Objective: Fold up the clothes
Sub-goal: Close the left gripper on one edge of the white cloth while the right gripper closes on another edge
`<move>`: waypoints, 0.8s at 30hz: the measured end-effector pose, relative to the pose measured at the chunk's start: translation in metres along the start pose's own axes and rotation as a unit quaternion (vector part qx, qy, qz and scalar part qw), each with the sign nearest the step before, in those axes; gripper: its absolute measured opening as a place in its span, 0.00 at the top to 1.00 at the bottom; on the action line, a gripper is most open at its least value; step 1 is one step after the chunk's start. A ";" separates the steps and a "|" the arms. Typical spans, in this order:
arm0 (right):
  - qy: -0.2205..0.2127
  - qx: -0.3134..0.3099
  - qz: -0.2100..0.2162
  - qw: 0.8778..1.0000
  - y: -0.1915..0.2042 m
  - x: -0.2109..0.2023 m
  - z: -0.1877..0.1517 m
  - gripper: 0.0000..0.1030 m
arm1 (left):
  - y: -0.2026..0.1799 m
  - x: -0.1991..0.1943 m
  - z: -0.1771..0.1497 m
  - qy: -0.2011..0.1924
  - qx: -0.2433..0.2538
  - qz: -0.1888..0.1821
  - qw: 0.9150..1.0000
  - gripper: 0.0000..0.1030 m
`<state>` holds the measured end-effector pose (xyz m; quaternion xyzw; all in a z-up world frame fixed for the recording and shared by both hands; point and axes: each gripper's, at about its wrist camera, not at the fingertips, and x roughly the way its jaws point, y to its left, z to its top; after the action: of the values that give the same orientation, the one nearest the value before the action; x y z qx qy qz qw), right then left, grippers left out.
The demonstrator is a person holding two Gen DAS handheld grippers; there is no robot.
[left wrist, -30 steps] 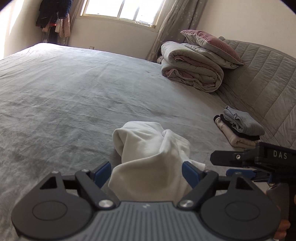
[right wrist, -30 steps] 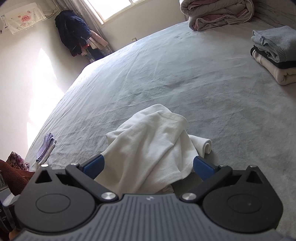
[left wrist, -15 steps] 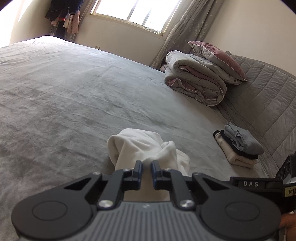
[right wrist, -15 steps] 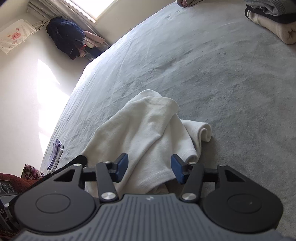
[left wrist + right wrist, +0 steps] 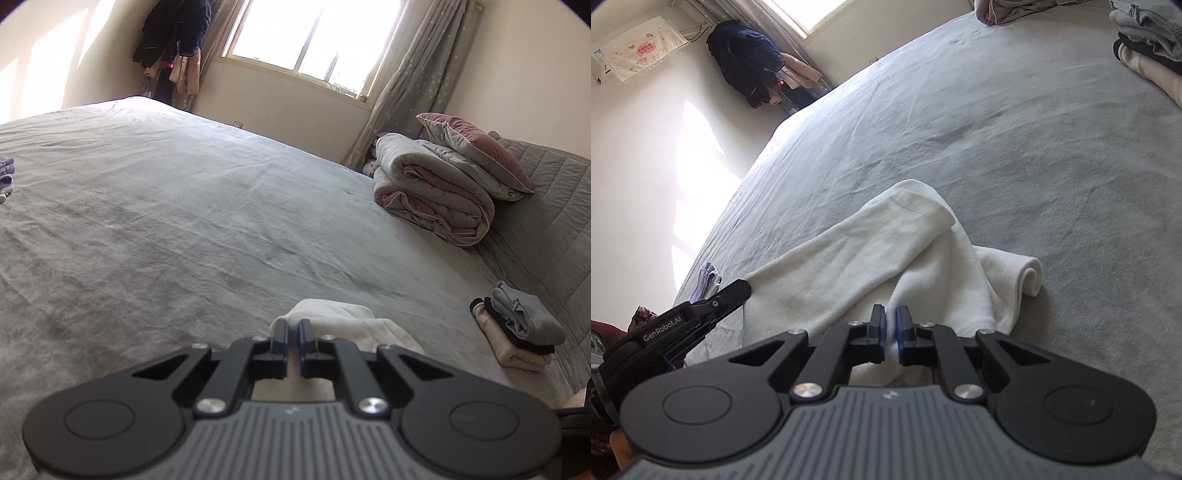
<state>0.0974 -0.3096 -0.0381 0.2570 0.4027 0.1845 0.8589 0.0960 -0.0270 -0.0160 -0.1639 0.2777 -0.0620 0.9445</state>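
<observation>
A crumpled white garment (image 5: 871, 251) lies on the grey bed (image 5: 1015, 129), one sleeve hem folded over on top. My right gripper (image 5: 891, 314) is closing on its near edge, and a fold of white cloth is pinched between the blue pads. In the left wrist view the garment (image 5: 343, 314) shows just past my left gripper (image 5: 291, 325), whose jaws are closing to a narrow slit with white cloth in it. From the right wrist view, the left gripper (image 5: 740, 290) has its tip at the garment's near left corner.
A stack of folded clothes (image 5: 517, 325) sits at the right by the quilted headboard (image 5: 546, 221). A rolled duvet (image 5: 432, 195) carries a pink pillow (image 5: 476, 151) at the far right. Small purple items (image 5: 6, 173) lie at the bed's left edge. Coats (image 5: 173, 33) hang by the window.
Both grippers went from wide open around the garment to closed on its near edge. The left wrist view tilted up and shifted, showing more of the window wall.
</observation>
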 end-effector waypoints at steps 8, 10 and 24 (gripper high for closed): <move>-0.025 -0.012 -0.010 1.000 0.002 -0.004 0.005 0.93 | 0.022 -0.011 0.011 -0.027 -0.012 0.046 0.999 0.96; -0.031 -0.013 -0.014 0.999 0.002 -0.006 0.009 0.94 | 0.028 -0.017 0.014 -0.038 -0.013 0.059 0.997 0.96; -0.073 0.008 -0.048 0.996 -0.025 -0.022 0.028 0.94 | 0.064 -0.027 0.032 -0.075 -0.027 0.138 0.987 0.96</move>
<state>0.1089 -0.3487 -0.0245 0.2573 0.3520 0.1206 0.8918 0.0927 0.0472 0.0009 -0.1538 0.2277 0.0893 0.9573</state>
